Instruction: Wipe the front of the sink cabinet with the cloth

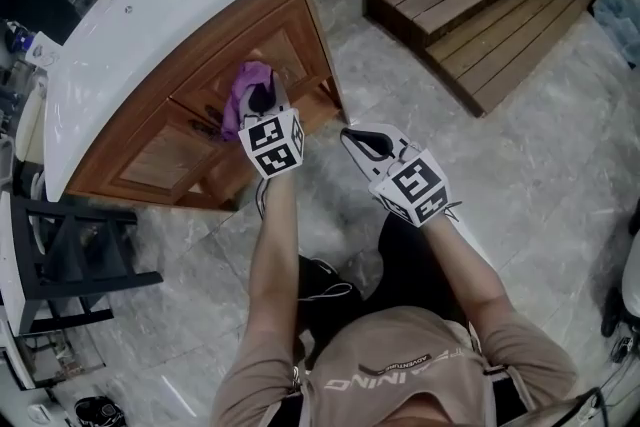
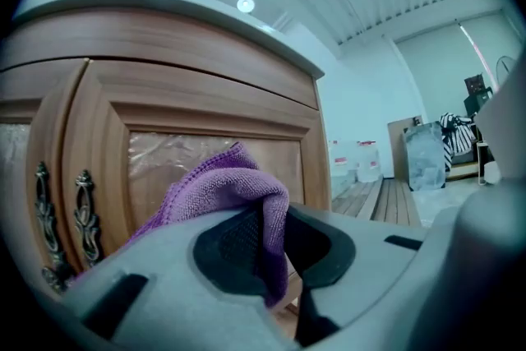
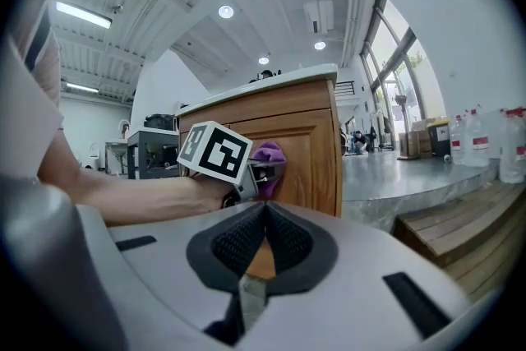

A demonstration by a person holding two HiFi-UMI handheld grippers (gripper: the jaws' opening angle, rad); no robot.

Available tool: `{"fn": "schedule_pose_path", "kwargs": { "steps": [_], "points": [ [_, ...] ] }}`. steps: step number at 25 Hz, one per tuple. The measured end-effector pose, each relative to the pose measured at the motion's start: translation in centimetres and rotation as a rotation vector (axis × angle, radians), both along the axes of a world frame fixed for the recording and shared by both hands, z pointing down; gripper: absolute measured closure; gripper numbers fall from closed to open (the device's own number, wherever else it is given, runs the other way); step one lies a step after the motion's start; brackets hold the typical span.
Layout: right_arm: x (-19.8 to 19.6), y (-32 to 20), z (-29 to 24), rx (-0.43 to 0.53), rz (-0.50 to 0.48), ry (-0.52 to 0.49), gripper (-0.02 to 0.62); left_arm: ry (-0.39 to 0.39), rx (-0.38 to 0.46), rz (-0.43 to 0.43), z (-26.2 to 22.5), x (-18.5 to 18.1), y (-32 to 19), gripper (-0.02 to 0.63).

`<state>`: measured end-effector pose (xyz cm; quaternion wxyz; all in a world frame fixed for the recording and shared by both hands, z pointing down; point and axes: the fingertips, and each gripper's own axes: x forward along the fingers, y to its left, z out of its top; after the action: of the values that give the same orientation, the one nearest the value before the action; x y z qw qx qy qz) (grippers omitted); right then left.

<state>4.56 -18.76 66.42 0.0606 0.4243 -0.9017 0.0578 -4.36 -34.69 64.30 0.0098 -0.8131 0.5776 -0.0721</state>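
A purple cloth (image 1: 243, 93) is pressed against the right-hand wooden door (image 1: 270, 55) of the sink cabinet, and my left gripper (image 1: 262, 101) is shut on it. In the left gripper view the cloth (image 2: 226, 197) folds over the jaws in front of the door panel (image 2: 205, 148). My right gripper (image 1: 362, 143) is shut and holds nothing; it hovers over the floor to the right of the cabinet corner. The right gripper view shows the cloth (image 3: 267, 160) and the left gripper's marker cube (image 3: 214, 152) against the cabinet.
A white countertop (image 1: 140, 5) tops the cabinet. Dark metal handles (image 2: 64, 218) sit where the doors meet, left of the cloth. A wooden step platform (image 1: 490, 0) lies on the tiled floor at the right. A black shelf frame (image 1: 70, 265) stands at the left.
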Motion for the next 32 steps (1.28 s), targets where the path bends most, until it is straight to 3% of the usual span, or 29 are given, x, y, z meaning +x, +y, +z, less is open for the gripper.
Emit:
{"fn": "schedule_pose_path", "kwargs": {
  "steps": [10, 15, 20, 24, 29, 32],
  "points": [
    [2.8, 0.4, 0.0, -0.003, 0.052, 0.021, 0.584, 0.115, -0.049, 0.158, -0.1, 7.5, -1.8, 0.569],
    [5.0, 0.4, -0.1, -0.010, 0.100, 0.037, 0.584, 0.159, -0.033, 0.216, -0.3, 10.2, -2.1, 0.569],
    [6.2, 0.1, -0.3, -0.005, 0.132, 0.047, 0.584, 0.165, -0.048, 0.273, 0.4, 12.7, -2.4, 0.569],
    [6.8, 0.0, -0.6, -0.002, 0.145, 0.052, 0.584, 0.088, -0.060, 0.353, 1.1, 15.3, -2.4, 0.569],
    [7.9, -0.1, 0.1, -0.016, 0.153, 0.050, 0.584, 0.161, -0.081, 0.501, 0.2, 17.5, 0.2, 0.569],
    [7.6, -0.4, 0.4, -0.019, 0.151, 0.028, 0.584, 0.149, -0.063, 0.534, -0.4, 16.9, 2.3, 0.569]
  ]
}}
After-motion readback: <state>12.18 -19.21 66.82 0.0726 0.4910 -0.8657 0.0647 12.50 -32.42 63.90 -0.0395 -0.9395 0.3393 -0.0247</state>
